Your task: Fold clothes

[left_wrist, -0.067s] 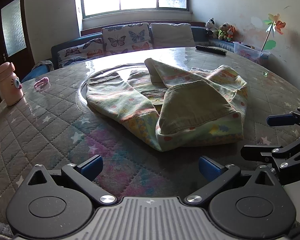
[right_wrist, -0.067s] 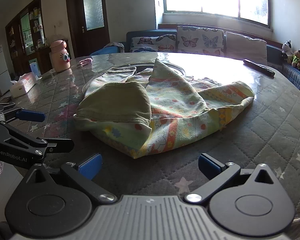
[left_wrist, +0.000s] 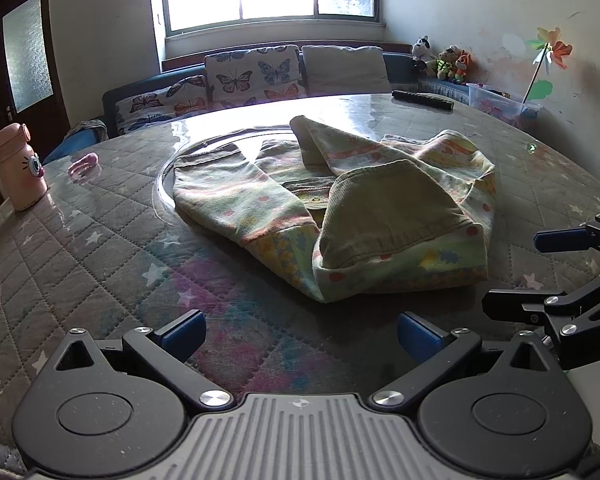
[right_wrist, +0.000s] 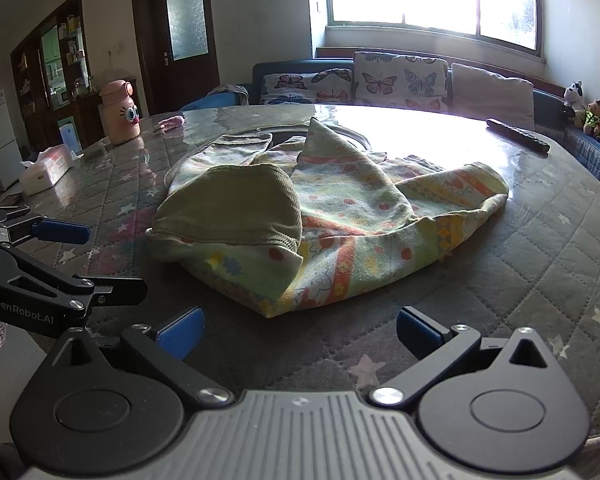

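— Lying crumpled near the middle of the round desk [left_wrist: 80, 264] is the patterned garment [left_wrist: 340, 208], its plain olive lining turned up on the near side. Where do the tools stand?

— Left tool [left_wrist: 300, 330]: released, blue-padded fingers spread wide, holding nothing, near the desk's front edge and apart from the cloth. Right tool [right_wrist: 298, 326]: likewise released and empty, just short of the garment's near hem.

— And around the garment?

— Pink bottle [right_wrist: 120, 114] with cartoon eyes at the far left of the desk; tissue box [right_wrist: 46, 170] nearer its left edge; black remote control [right_wrist: 518, 140] at the far right. Butterfly-print cushions [right_wrist: 400, 80] line the sofa under the window.
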The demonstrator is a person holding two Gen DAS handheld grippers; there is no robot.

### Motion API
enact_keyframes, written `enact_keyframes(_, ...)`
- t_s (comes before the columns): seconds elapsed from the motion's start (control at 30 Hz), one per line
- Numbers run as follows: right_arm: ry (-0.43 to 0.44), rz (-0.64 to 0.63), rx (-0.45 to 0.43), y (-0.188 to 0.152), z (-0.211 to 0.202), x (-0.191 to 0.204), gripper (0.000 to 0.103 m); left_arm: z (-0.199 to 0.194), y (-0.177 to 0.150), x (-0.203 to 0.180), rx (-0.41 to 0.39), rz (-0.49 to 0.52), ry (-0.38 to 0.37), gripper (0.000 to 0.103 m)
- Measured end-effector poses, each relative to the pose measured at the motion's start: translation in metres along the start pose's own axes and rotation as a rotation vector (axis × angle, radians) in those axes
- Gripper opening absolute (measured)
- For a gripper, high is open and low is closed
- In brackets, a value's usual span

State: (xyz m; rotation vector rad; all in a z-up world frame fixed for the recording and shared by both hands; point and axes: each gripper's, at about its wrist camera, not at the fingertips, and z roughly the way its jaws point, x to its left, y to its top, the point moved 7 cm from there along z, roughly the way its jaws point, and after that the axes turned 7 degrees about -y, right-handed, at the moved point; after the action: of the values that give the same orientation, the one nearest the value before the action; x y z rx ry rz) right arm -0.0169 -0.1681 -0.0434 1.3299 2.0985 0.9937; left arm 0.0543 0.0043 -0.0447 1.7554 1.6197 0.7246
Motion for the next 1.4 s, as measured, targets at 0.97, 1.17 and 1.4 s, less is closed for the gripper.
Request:
enact_keyframes(0.97, -0.024, -0.018, -0.036, 0.033, 0.0, -0.021, 0.103, 0.005, 0.035, 0.045, -0.057, -0.032, 0.082, 0.103)
enact_keyframes(1.17, -0.032, -0.01, -0.037, 0.054, 0.017, -0.03, 0.103, 0.016, 0.051, 0.053, -0.058, -0.028, 0.096, 0.103)
enact_keyframes(1.4, -0.022, -0.007, -0.038, 0.081, 0.044, -0.037, 0.103, 0.036, 0.069, 0.059, -0.039, -0.013, 0.109, 0.103)
